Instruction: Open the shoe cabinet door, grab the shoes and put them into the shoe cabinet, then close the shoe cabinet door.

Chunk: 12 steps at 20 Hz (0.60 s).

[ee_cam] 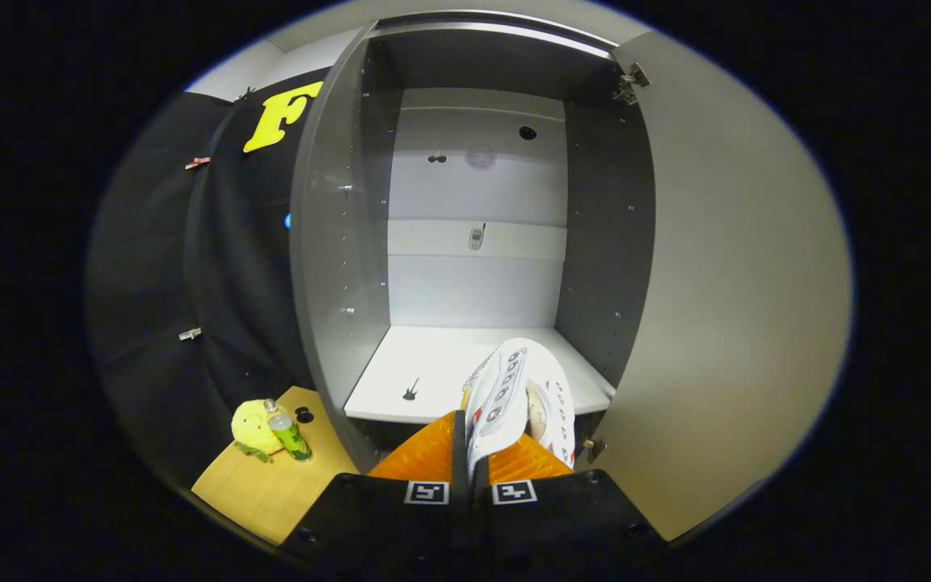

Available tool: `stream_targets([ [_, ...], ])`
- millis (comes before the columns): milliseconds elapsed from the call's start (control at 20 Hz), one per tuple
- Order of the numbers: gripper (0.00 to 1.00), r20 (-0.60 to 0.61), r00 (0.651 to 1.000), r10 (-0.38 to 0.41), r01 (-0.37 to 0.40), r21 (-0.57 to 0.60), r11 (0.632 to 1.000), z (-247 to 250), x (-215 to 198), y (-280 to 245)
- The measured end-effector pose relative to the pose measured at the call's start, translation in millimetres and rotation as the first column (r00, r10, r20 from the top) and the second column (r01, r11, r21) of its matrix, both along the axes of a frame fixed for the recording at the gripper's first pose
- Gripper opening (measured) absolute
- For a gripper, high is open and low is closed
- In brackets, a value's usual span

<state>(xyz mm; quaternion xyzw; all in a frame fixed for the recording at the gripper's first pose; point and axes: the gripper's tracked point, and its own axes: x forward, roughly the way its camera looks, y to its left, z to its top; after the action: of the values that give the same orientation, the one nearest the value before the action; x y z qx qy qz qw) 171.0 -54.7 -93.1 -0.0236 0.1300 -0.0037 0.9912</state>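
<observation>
Shoe (518,388) clamped in hand-held gripper (472,465), cabinet shelf (433,368) just ahead w/ door (724,283) open; imo push deeper b4 letting go.

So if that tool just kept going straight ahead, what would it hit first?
Probably the cabinet shelf. The tool is shut on the white shoe, whose toe already hangs over that shelf; beyond lies the back wall. Depth is hard to judge.

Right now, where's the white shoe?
In the gripper view, the white shoe is pinched between the gripper fingers, hanging over the front edge of the open shoe cabinet shelf, left of the door.
</observation>
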Motion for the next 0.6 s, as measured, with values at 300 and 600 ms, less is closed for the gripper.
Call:
stream_targets([
  [300,0.04,0.013,1.000,0.012,-0.012,-0.027,1.000,14.6,75.9,-4.2],
  [600,0.04,0.008,0.999,0.044,-0.043,-0.065,0.997,8.8,164.0,-1.5],
])
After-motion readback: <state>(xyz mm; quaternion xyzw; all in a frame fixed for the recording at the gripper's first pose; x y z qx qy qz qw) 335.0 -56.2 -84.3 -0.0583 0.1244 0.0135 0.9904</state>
